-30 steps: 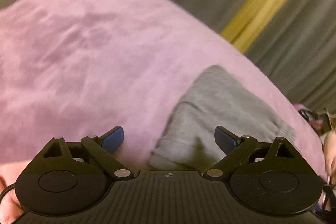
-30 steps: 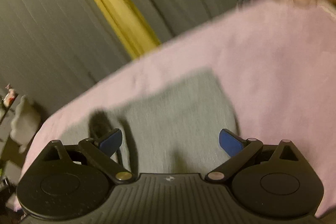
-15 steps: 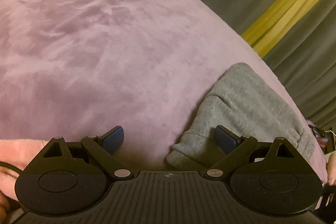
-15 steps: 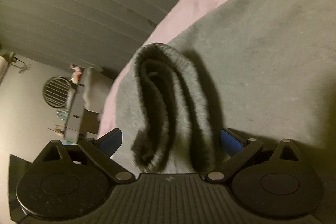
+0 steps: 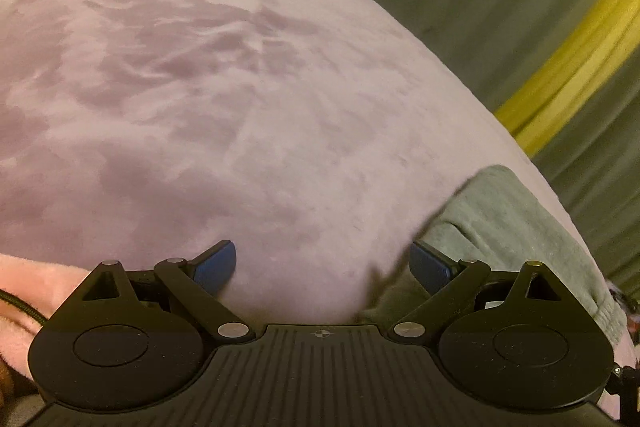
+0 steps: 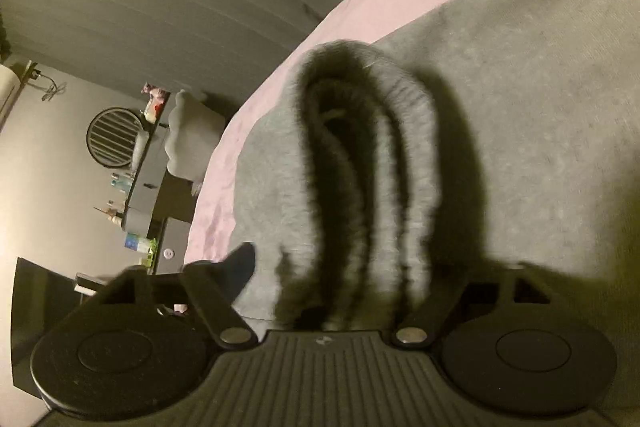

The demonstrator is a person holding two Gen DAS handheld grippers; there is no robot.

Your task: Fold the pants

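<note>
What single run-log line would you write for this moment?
left tongs: open over pink plush blanket | right tongs: closing around thick folded edge of grey knit pants

A bed carries everything, covered with a soft pink blanket [image 5: 248, 115]. The grey pants [image 6: 540, 99] lie directly on the blanket, near its edge, with a thick folded edge raised.

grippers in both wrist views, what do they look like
The left gripper and right gripper match: a black ribbed plastic body, two round black discs, angled black link arms on silver pivot pins, blue finger pads, and a small crosshair mark at centre. A black cable runs beside the left one.
</note>
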